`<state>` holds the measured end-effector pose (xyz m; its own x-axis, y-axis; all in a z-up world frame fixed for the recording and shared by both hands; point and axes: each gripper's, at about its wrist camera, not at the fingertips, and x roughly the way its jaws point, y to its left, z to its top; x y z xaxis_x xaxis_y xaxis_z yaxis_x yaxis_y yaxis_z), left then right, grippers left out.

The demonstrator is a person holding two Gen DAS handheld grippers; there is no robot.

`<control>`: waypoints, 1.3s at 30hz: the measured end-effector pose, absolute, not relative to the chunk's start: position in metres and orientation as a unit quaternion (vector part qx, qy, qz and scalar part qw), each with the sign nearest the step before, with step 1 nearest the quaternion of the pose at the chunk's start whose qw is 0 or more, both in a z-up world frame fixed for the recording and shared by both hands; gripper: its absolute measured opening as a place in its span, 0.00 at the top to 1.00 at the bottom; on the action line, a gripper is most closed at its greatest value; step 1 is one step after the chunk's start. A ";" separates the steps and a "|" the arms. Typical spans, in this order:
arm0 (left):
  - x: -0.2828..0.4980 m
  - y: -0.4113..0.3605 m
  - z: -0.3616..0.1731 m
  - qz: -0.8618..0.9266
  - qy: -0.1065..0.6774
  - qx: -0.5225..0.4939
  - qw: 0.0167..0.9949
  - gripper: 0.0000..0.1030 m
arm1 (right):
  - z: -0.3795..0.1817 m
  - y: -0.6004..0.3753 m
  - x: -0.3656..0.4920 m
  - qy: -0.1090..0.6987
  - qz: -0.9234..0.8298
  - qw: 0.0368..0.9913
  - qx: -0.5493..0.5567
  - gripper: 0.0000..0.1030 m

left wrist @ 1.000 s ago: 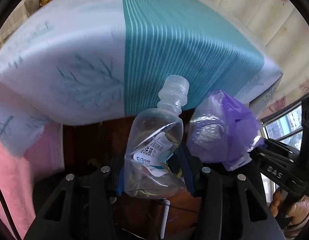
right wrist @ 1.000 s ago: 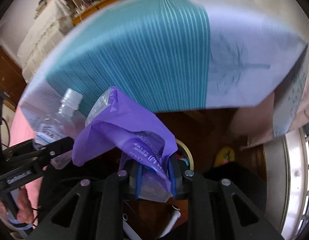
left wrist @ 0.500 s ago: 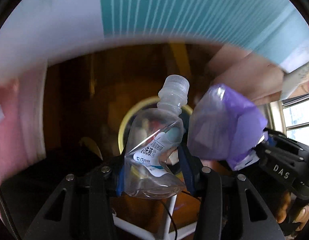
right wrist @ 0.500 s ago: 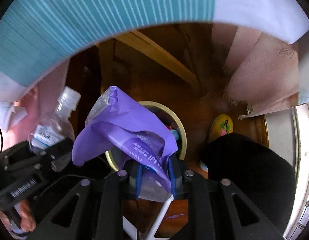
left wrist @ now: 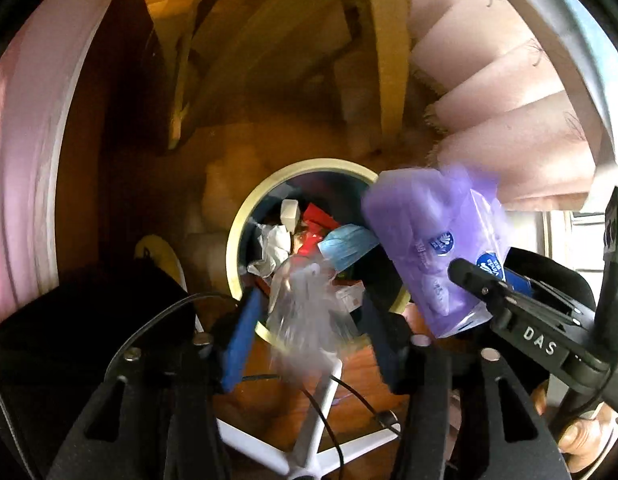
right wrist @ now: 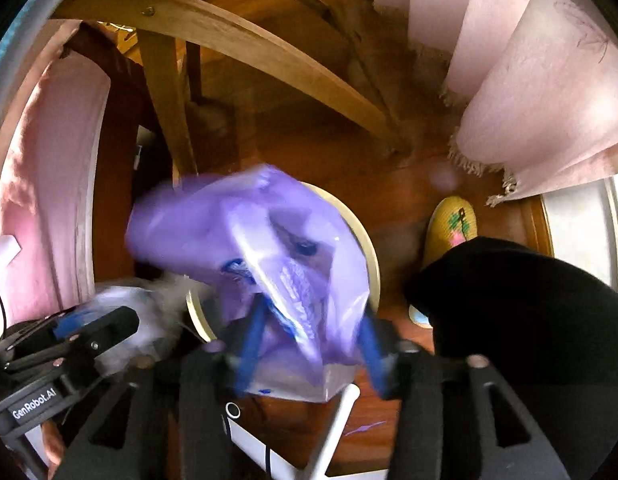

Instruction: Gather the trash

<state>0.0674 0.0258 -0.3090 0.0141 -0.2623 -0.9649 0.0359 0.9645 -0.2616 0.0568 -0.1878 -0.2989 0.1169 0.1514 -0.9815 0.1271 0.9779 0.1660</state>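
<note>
While both grippers point steeply down at the wooden floor (left wrist: 245, 128), a round waste bin (left wrist: 239, 236) with a cream rim sits below them, at the centre of the left wrist view. Inside it lie crumpled white paper (left wrist: 275, 246), something red (left wrist: 319, 220) and a blue face mask (left wrist: 347, 248).

The left gripper (left wrist: 309, 312) has just been opening its fingers; the blue pads stand apart, at 8 and 4 o'clock of a clear plastic bottle (left wrist: 309, 308) that is blurred between them, over the near rim of the bin. No pad visibly presses on it, and its label cannot be read.

The right gripper (right wrist: 309, 344) has likewise just been spreading its fingers. A purple tissue wrapper (right wrist: 249, 248), smeared by motion, sits between the blue pads and appears loose of them, covering most of the bin (right wrist: 371, 256) in the right wrist view. In the left wrist view the wrapper (left wrist: 433, 248) shows at 3 o'clock of the bin, bearing a blue round badge that reads "Vinda"; smaller print is illegible.

The right gripper's body, seen from the left, carries the letters "DAS"; the left gripper's body, seen from the right, reads "GenRobot.AI".

A yellow embroidered slipper (right wrist: 453, 224) lies on the floor at 3 o'clock of the bin, and a pink curtain (right wrist: 541, 92) hangs at 1 o'clock.
</note>
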 end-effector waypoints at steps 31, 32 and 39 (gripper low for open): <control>0.058 0.022 -0.274 -0.051 0.630 -0.010 0.774 0.26 | -0.295 -0.176 0.057 0.643 0.046 0.758 0.099 0.41; 0.057 0.022 -0.270 -0.051 0.626 -0.006 0.778 0.26 | -0.293 -0.176 0.057 0.641 0.048 0.760 0.097 0.41; 0.047 0.016 -0.246 -0.052 0.596 0.017 0.801 0.26 | -0.273 -0.172 0.052 0.615 0.061 0.781 0.087 0.41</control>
<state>0.0467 0.0164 -0.2463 0.2843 -0.0622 -0.9567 0.1035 0.9940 -0.0339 0.0517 -0.1722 -0.2730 0.2352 0.2025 -0.9506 0.0116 0.9774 0.2111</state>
